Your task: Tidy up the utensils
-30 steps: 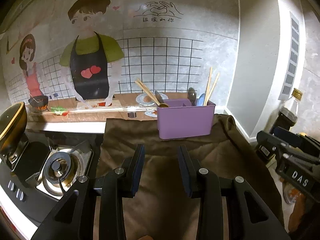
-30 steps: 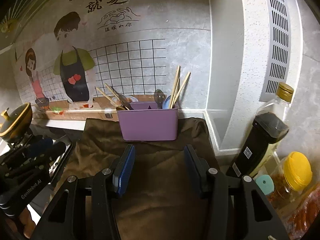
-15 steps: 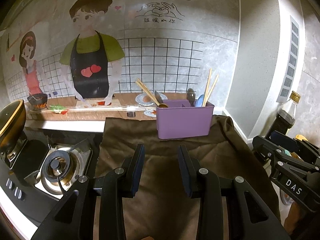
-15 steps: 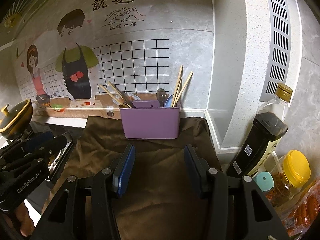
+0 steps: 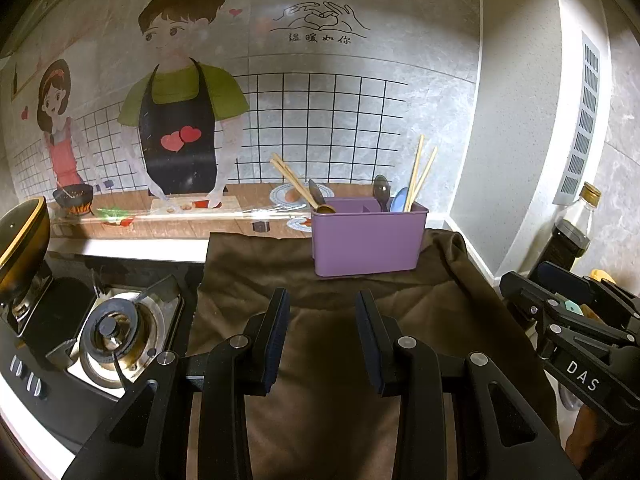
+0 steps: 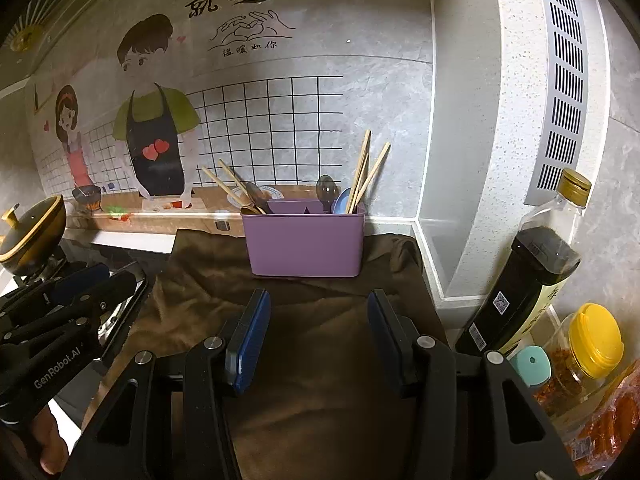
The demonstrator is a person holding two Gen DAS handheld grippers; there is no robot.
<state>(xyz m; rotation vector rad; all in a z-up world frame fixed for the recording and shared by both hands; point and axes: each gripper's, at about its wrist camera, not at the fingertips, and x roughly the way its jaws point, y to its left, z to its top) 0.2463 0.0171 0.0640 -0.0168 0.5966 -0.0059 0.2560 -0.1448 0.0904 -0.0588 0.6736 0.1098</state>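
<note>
A purple utensil holder (image 5: pixel 367 240) (image 6: pixel 305 245) stands at the back of a brown cloth (image 5: pixel 328 320) (image 6: pixel 312 344). It holds wooden chopsticks (image 5: pixel 418 174) (image 6: pixel 366 170), more chopsticks leaning left (image 5: pixel 292 178), and spoons (image 5: pixel 381 194) (image 6: pixel 326 192). My left gripper (image 5: pixel 322 336) is open and empty, low over the cloth in front of the holder. My right gripper (image 6: pixel 318 336) is open and empty, also over the cloth. Each gripper shows at the edge of the other's view.
A gas stove burner (image 5: pixel 110 330) and a dark pot (image 5: pixel 20 240) are at the left. A dark sauce bottle (image 6: pixel 528 280), a yellow-lidded jar (image 6: pixel 592 344) and a teal-lidded item (image 6: pixel 530 364) stand at the right. The wall runs behind.
Both grippers have drawn back slightly from the holder and stayed open. The right gripper sits lower in the left wrist view.
</note>
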